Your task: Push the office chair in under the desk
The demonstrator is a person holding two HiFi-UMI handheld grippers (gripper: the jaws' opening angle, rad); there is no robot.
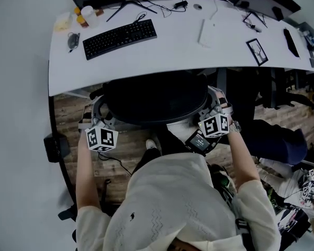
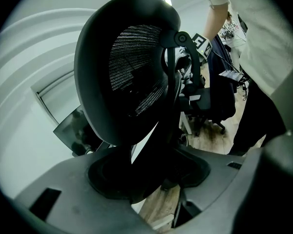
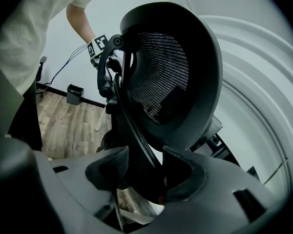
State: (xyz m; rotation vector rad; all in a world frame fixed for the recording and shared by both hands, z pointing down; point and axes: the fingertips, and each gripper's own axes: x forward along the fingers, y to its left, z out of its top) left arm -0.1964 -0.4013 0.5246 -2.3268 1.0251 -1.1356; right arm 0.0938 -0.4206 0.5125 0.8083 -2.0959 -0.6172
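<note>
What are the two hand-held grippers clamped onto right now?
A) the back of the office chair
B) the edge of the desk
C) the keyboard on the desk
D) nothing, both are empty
A: the left gripper and the right gripper each have their jaws closed on an opposite side of the chair's back.

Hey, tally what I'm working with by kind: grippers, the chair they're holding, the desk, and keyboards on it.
Grippers: 2, the left gripper and right gripper, each shut on the office chair
Office chairs held: 1
Desk: 1
Keyboard: 1
Total: 5
</note>
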